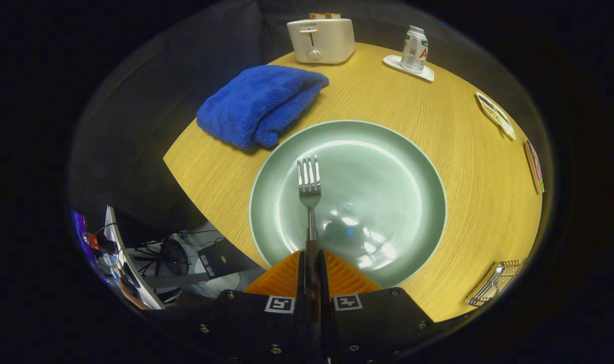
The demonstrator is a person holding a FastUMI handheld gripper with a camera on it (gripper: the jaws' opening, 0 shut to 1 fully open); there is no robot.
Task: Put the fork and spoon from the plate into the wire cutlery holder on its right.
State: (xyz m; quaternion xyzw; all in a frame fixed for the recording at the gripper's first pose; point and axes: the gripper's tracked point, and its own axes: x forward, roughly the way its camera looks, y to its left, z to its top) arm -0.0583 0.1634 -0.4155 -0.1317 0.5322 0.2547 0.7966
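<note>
Item: gripper [311, 260], which we held low over the near rim of the green plate [413, 167], pointing across the table [463, 151]. Fingers nearly closed, clamped on the dark handle of the fork [309, 184], tines out over the plate's middle. Wire cutlery holder [494, 283] at the table's near right edge, metal cutlery inside. We noted a blue towel [258, 103] beside the plate's far left rim.

Fork [309, 187] over plate [387, 167]; holder [496, 282] to its right.

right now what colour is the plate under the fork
Pale green plate, best in the gripper view; claw shut on the fork.
</note>
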